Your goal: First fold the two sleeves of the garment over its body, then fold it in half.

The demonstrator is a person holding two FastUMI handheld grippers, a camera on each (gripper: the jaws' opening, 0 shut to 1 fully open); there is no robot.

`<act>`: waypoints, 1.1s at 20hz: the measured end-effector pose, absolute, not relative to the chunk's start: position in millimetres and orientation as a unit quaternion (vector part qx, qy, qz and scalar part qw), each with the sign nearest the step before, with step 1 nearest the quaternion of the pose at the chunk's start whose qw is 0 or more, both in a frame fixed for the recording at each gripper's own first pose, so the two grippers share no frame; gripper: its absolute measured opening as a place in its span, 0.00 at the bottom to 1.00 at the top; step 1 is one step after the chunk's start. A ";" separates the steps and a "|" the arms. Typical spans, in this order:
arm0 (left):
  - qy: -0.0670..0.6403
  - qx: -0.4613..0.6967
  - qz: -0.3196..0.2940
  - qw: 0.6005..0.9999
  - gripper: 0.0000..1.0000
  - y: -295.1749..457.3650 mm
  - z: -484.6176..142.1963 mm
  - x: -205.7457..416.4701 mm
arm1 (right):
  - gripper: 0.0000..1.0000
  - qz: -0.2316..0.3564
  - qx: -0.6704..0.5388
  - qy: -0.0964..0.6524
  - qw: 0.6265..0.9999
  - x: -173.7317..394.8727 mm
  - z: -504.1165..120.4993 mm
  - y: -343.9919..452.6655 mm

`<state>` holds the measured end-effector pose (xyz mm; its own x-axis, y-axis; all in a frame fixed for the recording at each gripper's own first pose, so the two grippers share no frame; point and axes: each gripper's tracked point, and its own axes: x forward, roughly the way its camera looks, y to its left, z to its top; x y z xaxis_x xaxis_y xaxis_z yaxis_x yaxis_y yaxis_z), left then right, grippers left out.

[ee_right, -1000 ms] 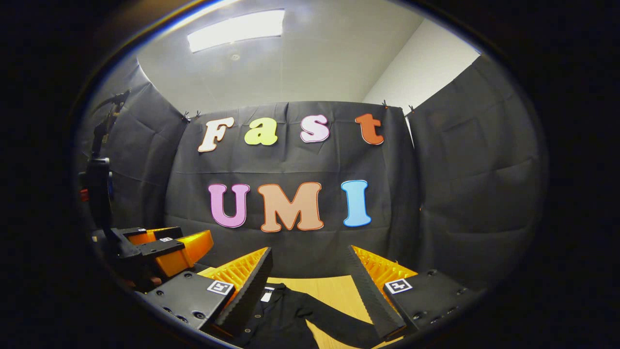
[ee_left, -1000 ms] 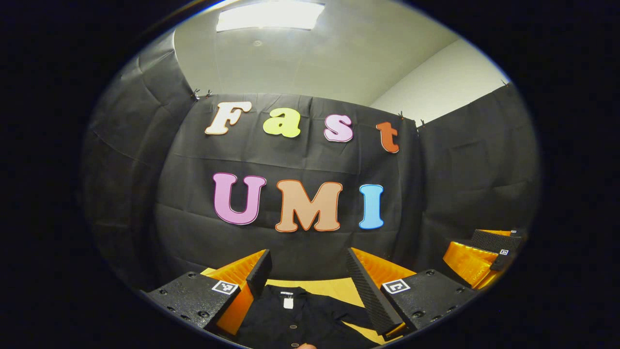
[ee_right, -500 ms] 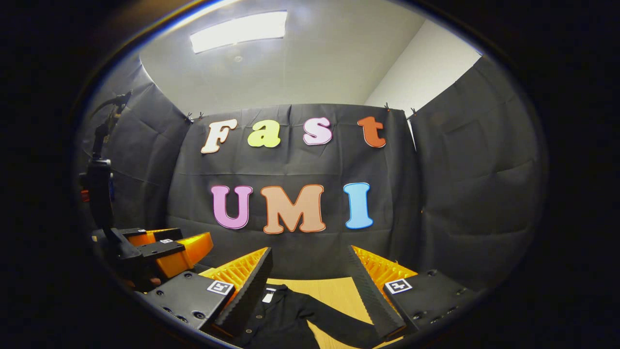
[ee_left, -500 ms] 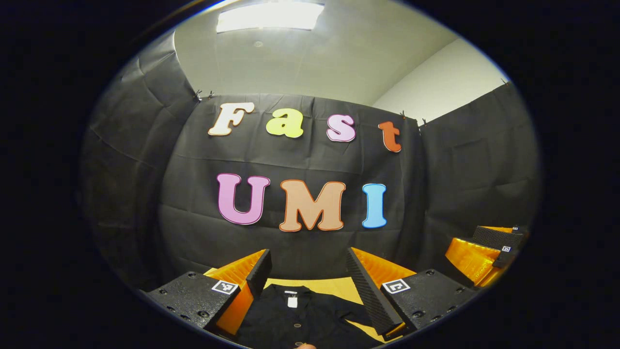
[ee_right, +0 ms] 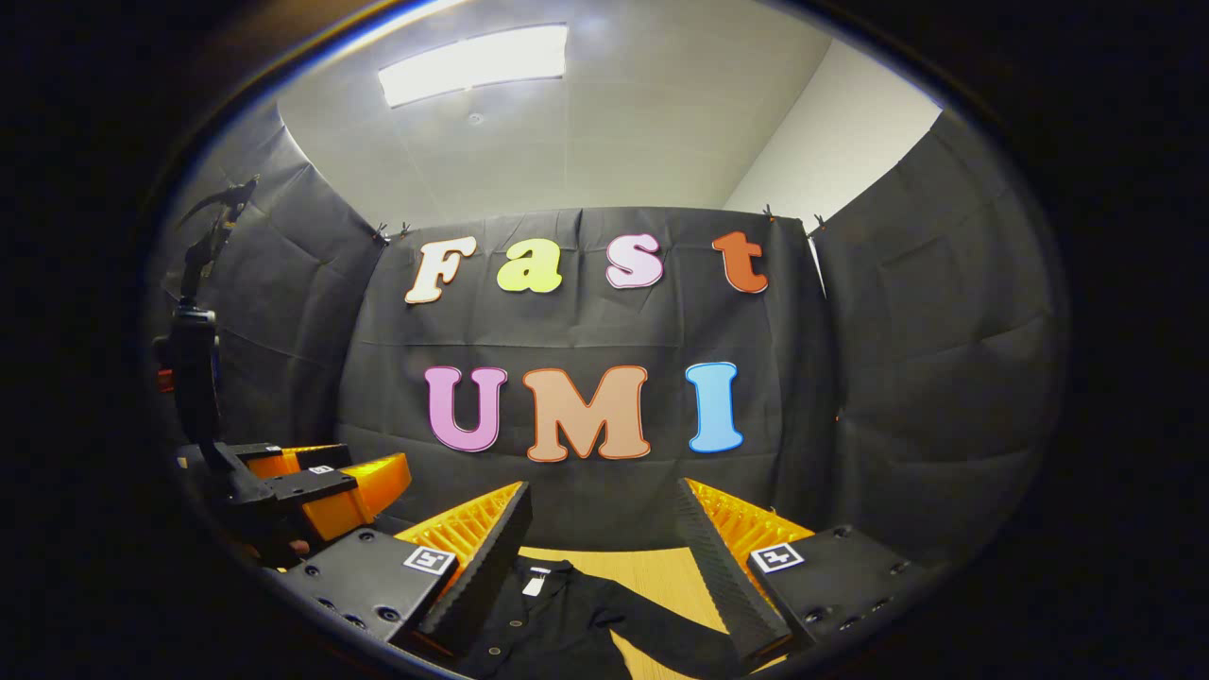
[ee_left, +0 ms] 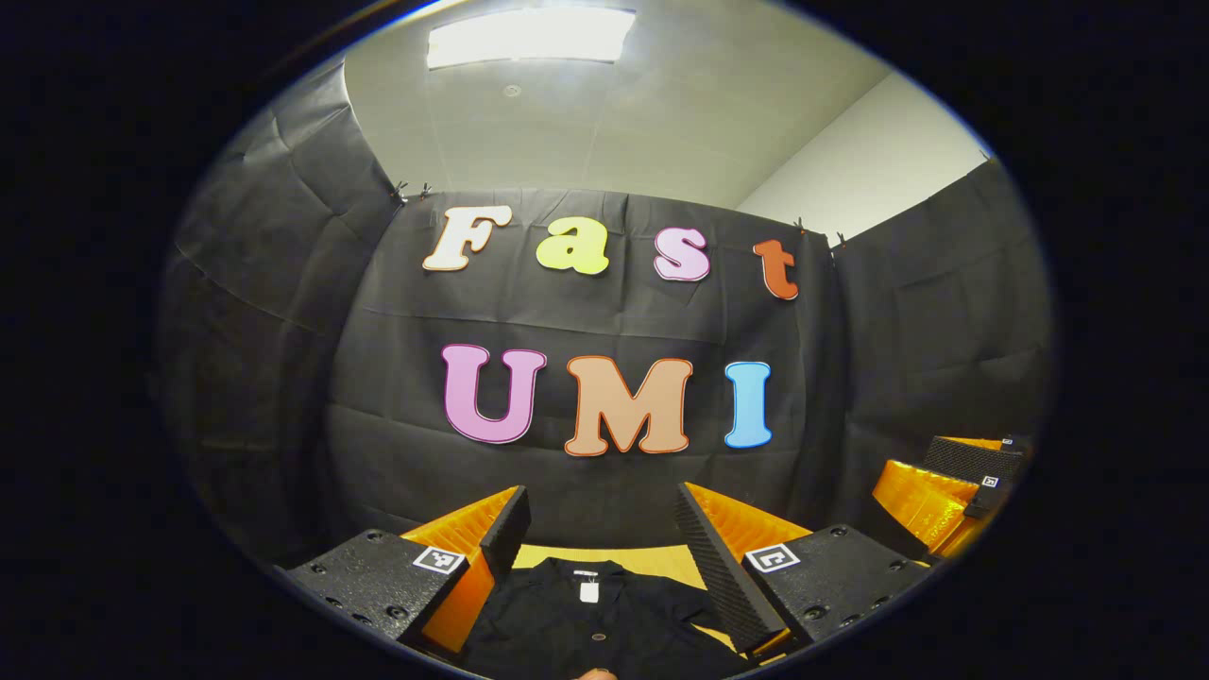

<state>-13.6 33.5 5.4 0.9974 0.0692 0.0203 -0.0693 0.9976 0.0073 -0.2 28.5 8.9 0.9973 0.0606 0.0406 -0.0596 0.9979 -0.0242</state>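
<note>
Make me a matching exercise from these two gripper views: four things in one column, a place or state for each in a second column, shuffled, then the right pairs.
Things
1. black garment
2. sleeve
3. left gripper
4. wooden table

Places or states
A. bare and pale beyond the collar
B. lying flat with its collar and white neck tag on the far side
C. stretched out sideways over the wood, not folded over the body
D. open, held above the cloth with nothing between its fingers

Pairs: 1-B, 2-C, 3-D, 4-A
</note>
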 end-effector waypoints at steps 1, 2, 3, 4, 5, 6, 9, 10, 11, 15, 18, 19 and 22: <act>-0.010 0.003 0.035 0.999 0.92 33.9 6.2 -13.2 | 0.97 0.031 -0.012 -0.021 0.999 -0.5 8.6 30.0; -0.010 0.001 0.036 0.999 0.92 35.4 4.8 -14.9 | 0.97 0.031 -0.012 -0.021 0.999 -0.4 8.5 30.3; -0.010 0.000 0.036 0.999 0.92 37.1 4.6 -14.9 | 0.97 0.032 -0.012 -0.021 0.999 -0.3 8.2 31.1; -0.009 0.000 0.037 0.999 0.92 39.1 3.2 -16.8 | 0.97 0.033 -0.010 -0.021 0.999 0.2 8.7 33.3; -0.009 0.000 0.037 0.999 0.92 41.7 2.9 -17.5 | 0.97 0.036 -0.010 -0.023 0.999 0.9 8.8 36.0; -0.008 0.000 0.038 0.999 0.92 45.3 1.8 -18.7 | 0.97 0.038 -0.008 -0.025 0.999 2.1 9.1 39.0; -0.011 0.000 0.046 0.999 0.92 62.1 2.7 -21.1 | 0.98 0.042 -0.007 -0.041 0.998 0.9 12.7 50.7; -0.013 0.003 0.047 0.999 0.92 66.3 2.7 -21.7 | 0.98 0.042 -0.008 -0.046 0.998 1.6 14.5 55.2; -0.015 0.007 0.048 0.999 0.92 71.5 4.0 -20.6 | 0.98 0.043 -0.009 -0.051 0.998 3.5 14.9 60.2; -0.027 0.025 0.037 0.999 0.92 85.2 6.2 -18.2 | 0.96 0.046 -0.011 -0.049 0.998 10.8 7.5 79.7; -0.024 0.024 0.022 0.999 0.92 90.6 2.2 -17.8 | 0.97 0.034 -0.021 -0.035 0.999 15.8 -6.5 86.7; -0.024 0.020 0.018 0.999 0.92 94.8 0.7 -18.6 | 0.97 0.030 -0.022 -0.033 0.999 17.1 -9.0 87.4; -0.016 0.013 0.032 0.999 0.92 108.4 -3.9 -19.0 | 0.99 0.037 -0.024 -0.030 0.999 18.5 -11.1 93.1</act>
<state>-19.0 108.4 -3.9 0.9975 0.0634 0.0321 -0.0642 0.9976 0.0240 18.5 93.1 -11.1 0.9954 0.0759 0.0579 -0.0730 0.9960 -0.0511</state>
